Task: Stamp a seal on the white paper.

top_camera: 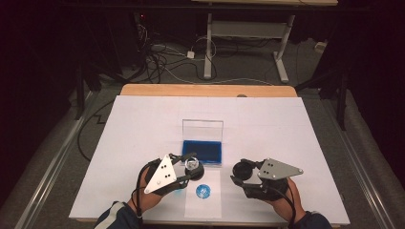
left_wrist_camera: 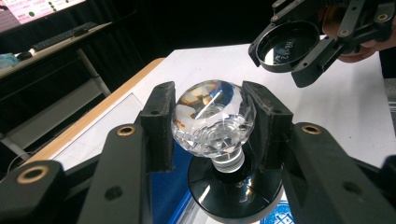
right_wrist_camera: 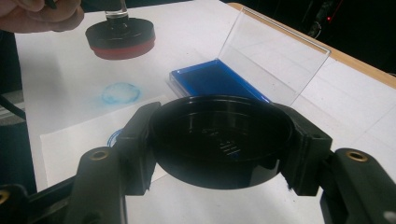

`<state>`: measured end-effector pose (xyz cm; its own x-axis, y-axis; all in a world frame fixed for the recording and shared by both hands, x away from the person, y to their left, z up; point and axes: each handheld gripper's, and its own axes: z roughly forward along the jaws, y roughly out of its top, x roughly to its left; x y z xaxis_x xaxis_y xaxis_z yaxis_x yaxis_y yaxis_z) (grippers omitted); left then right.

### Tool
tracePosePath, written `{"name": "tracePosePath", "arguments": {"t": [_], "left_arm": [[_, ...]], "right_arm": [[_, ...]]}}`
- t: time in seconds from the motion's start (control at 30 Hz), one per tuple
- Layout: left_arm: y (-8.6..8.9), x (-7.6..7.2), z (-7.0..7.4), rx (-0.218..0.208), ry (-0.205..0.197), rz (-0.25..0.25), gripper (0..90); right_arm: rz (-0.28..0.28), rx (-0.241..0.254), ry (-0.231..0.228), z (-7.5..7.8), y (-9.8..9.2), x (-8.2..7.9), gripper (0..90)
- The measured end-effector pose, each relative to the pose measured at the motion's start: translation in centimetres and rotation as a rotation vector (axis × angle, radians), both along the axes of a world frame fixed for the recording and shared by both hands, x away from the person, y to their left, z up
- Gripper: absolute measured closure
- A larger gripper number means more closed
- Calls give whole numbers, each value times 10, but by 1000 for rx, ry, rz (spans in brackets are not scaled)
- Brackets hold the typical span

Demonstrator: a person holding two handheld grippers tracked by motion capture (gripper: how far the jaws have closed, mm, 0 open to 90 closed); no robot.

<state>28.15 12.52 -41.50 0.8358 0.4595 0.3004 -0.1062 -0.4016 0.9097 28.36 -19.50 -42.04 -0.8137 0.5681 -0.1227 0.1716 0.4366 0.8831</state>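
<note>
My left gripper is shut on the clear faceted knob of a round stamp, whose black base hangs just above the table. Its underside looks red. My right gripper is shut on the stamp's round black cap, held open side up to the right of the stamp. A blue ink pad lies in its open clear case just beyond both grippers.
A white paper sheet at the table's front edge bears a round blue print. A fainter blue smudge marks the white table cover beside it. The case's clear lid stands upright.
</note>
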Motion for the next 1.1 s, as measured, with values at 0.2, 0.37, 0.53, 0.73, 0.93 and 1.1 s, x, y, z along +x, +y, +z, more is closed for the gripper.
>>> {"name": "tracePosePath", "arguments": {"t": [0.2,0.37,0.53,0.73,0.93,1.1], "left_arm": [[2,0,2,-11,3,2,550],[2,-2,3,-8,6,3,550],[2,-3,3,-6,7,1,550],[4,-4,4,-12,10,-2,550],[4,-6,6,-29,10,-2,550],[4,-8,8,-51,12,-6,550]], "right_arm": [[0,-3,0,0,1,0,386],[0,0,1,0,0,0,387],[2,-5,1,0,2,0,386],[1,-1,0,0,1,-1,386],[5,-2,2,0,2,-1,386],[18,-14,9,-3,6,-1,387]]}}
